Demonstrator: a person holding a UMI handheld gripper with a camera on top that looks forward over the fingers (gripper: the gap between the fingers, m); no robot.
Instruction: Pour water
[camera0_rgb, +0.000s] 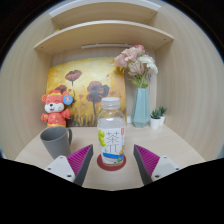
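On the pale wooden tabletop we see a grey ceramic mug left of a clear plastic water bottle (label print unreadable) on a red coaster. It stands between our gripper's spread magenta pads, untouched. Rightward, a pale blue vase of pink flowers.
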